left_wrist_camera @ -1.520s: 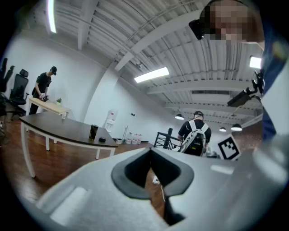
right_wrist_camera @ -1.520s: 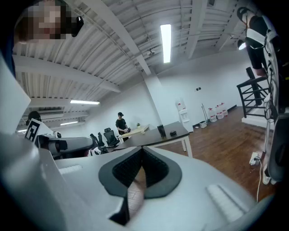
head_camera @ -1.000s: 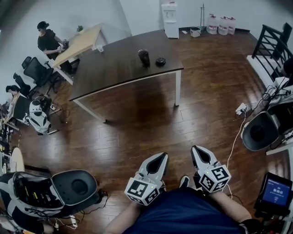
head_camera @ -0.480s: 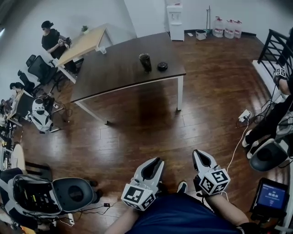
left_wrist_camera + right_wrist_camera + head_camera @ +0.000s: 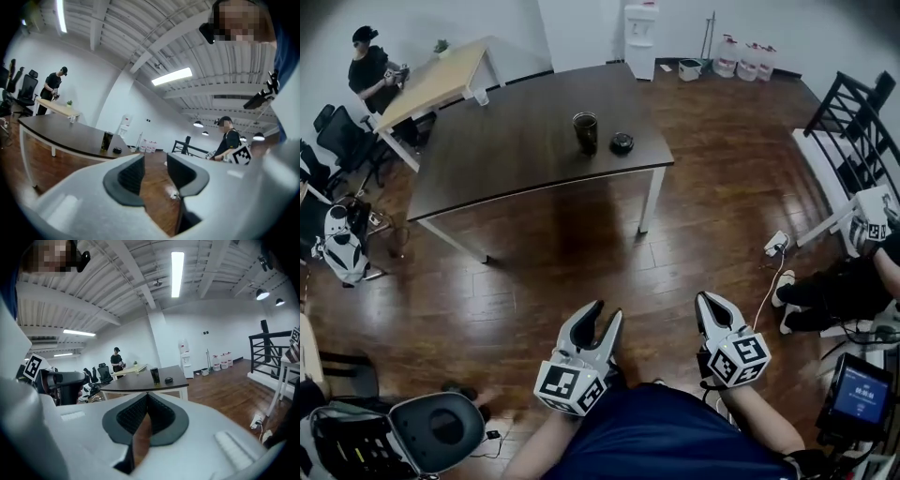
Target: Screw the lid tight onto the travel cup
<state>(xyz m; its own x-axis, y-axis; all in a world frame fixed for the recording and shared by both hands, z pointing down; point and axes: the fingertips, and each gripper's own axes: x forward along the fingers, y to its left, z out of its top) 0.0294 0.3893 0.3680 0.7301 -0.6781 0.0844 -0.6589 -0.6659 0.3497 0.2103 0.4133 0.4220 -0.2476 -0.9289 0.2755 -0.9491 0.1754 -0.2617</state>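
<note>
The travel cup (image 5: 585,132) stands upright near the right end of the dark table (image 5: 506,155) with nothing on its mouth. Its lid (image 5: 622,142) lies flat on the tabletop just beside it, apart from the cup. As I judge it, none of the job is done yet: the lid must be picked up, set on the cup and twisted tight while the cup is held steady. Both tools are well short of the table, low over the wooden floor and close to the person's body. The left gripper (image 5: 608,310) has just been opening its jaws, which stand partly spread with only floor between them. The right gripper (image 5: 704,300) is clenched, pads together, grasping nothing. No brand or label can be read on cup or lid from here. The marker cubes (image 5: 572,386) bear square black-and-white codes, not words. A small screen (image 5: 861,394) glows blue, its text too small to read.
</note>
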